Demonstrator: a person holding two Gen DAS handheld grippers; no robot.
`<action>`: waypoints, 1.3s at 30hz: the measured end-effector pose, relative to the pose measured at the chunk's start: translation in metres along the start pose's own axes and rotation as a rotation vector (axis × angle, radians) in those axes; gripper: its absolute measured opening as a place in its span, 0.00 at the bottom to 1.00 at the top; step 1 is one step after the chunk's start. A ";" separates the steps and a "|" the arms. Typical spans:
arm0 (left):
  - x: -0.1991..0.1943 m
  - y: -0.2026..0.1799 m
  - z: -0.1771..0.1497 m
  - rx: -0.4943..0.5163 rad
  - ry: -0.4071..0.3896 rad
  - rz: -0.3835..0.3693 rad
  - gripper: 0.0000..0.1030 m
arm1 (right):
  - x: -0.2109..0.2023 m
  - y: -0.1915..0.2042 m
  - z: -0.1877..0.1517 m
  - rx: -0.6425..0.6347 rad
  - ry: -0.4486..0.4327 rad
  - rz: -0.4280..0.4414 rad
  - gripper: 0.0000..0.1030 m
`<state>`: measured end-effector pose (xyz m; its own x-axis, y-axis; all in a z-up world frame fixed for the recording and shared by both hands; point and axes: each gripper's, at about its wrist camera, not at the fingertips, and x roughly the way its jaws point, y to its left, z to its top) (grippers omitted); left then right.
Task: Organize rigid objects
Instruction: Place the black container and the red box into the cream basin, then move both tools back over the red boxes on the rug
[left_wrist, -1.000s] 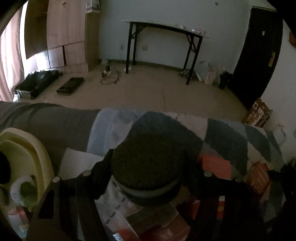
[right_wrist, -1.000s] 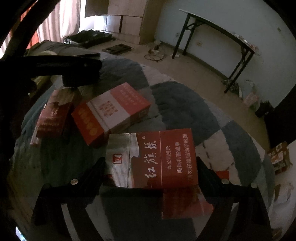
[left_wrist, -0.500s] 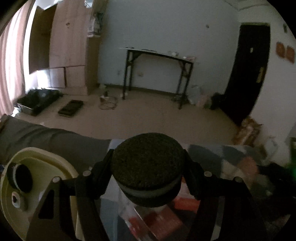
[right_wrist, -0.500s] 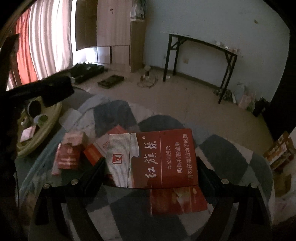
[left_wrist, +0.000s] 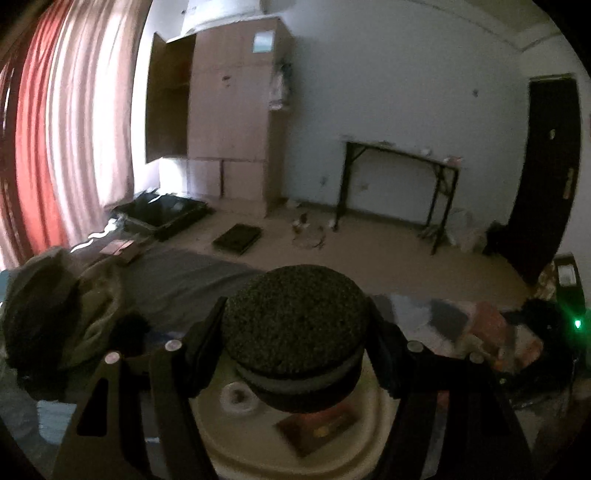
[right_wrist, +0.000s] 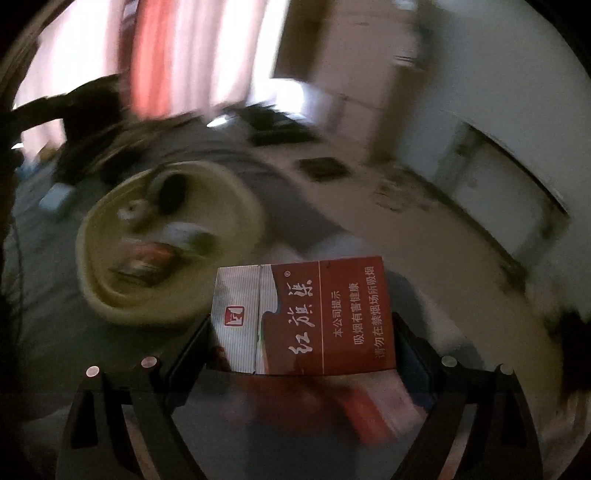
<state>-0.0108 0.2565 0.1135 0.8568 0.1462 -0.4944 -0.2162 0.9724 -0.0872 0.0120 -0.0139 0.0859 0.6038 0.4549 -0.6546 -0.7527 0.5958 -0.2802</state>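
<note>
My left gripper (left_wrist: 297, 317) is shut on a round dark container with a speckled top (left_wrist: 295, 343). It hangs over a pale yellow basin (left_wrist: 373, 435) that holds a tape roll (left_wrist: 236, 397) and a flat red box (left_wrist: 317, 424). My right gripper (right_wrist: 303, 325) is shut on a red and white cigarette box (right_wrist: 306, 314), held flat with its printed face up. In the blurred right wrist view the yellow basin (right_wrist: 243, 199) lies up and to the left of that box, with a dark round item (right_wrist: 171, 192) and a red box (right_wrist: 147, 258) inside.
The basin sits on a bed with a grey and checked blanket (left_wrist: 424, 306). More red boxes (right_wrist: 369, 406) lie on it under my right gripper. A bundle of clothing (left_wrist: 55, 314) lies left of the basin. Beyond the bed are bare floor, a wardrobe (left_wrist: 229, 110) and a black table (left_wrist: 399, 155).
Both grippers have risen and swung left from the pile of red boxes toward the yellow basin, each keeping its load. The left one is now over the basin.
</note>
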 end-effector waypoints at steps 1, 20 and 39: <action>0.005 0.005 -0.001 -0.015 0.008 0.018 0.67 | 0.010 0.010 0.013 -0.015 -0.001 0.036 0.88; 0.103 0.051 -0.063 0.026 0.362 -0.083 0.69 | 0.173 0.058 0.096 0.029 0.188 0.169 0.88; 0.061 0.007 -0.021 -0.127 0.197 -0.209 1.00 | 0.016 -0.016 -0.001 0.282 -0.017 0.119 1.00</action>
<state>0.0301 0.2682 0.0645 0.7844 -0.1050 -0.6113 -0.1122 0.9453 -0.3064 0.0337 -0.0168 0.0789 0.5220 0.5418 -0.6588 -0.7168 0.6972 0.0054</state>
